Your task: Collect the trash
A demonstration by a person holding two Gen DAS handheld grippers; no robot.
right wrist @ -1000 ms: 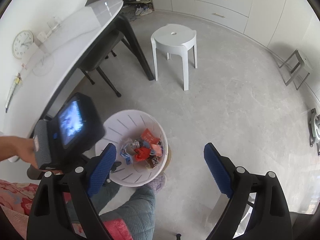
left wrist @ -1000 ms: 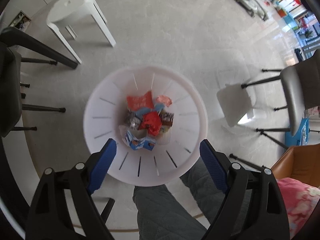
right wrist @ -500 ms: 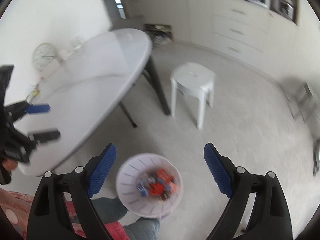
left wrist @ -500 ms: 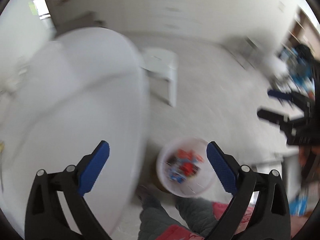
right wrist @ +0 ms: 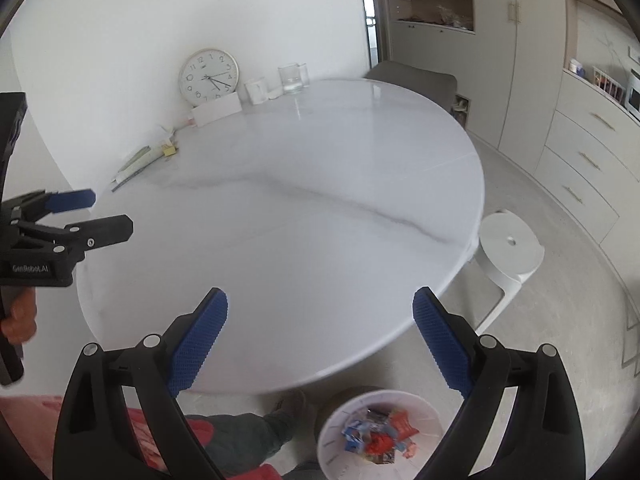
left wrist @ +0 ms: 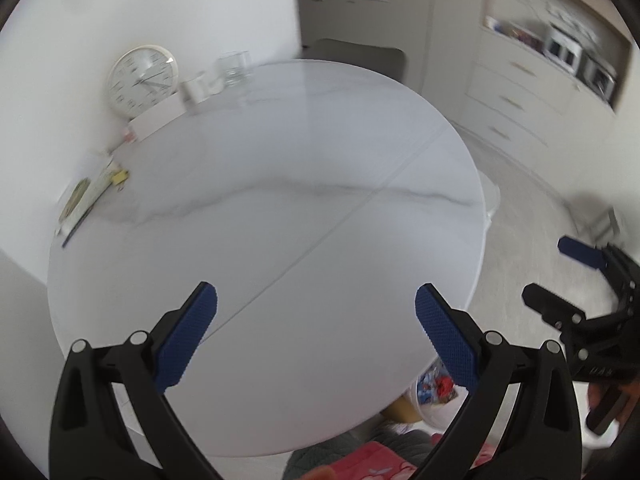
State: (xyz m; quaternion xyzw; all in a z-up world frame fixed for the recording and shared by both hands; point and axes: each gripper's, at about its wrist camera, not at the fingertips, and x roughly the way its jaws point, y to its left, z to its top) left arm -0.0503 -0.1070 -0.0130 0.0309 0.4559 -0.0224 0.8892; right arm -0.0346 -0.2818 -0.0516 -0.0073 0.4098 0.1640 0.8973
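Observation:
A white slotted bin (right wrist: 331, 430) stands on the floor by the table's near edge, with colourful wrappers (right wrist: 376, 438) lying in it. In the left wrist view only a part of the bin (left wrist: 430, 408) shows under the table rim. My left gripper (left wrist: 316, 292) hangs open and empty above the round white marble table (left wrist: 280, 220). My right gripper (right wrist: 320, 292) is open and empty too, over the table's near edge. Each shows in the other's view: the left gripper (right wrist: 112, 212) at the left, the right gripper (left wrist: 546, 268) at the right. I see no trash on the tabletop.
Along the table's far side by the wall stand a clock (right wrist: 208, 76), a white box (right wrist: 216, 112), a mug (right wrist: 256, 90), a glass (right wrist: 292, 78) and some papers (right wrist: 140, 160). A white stool (right wrist: 508, 244) stands right of the table. The person's legs (right wrist: 240, 436) are under the near edge.
Both grippers have risen and swung from over the bin up to the tabletop. The left view rolled, and the bin has slid to the bottom of both views. Both stay empty.

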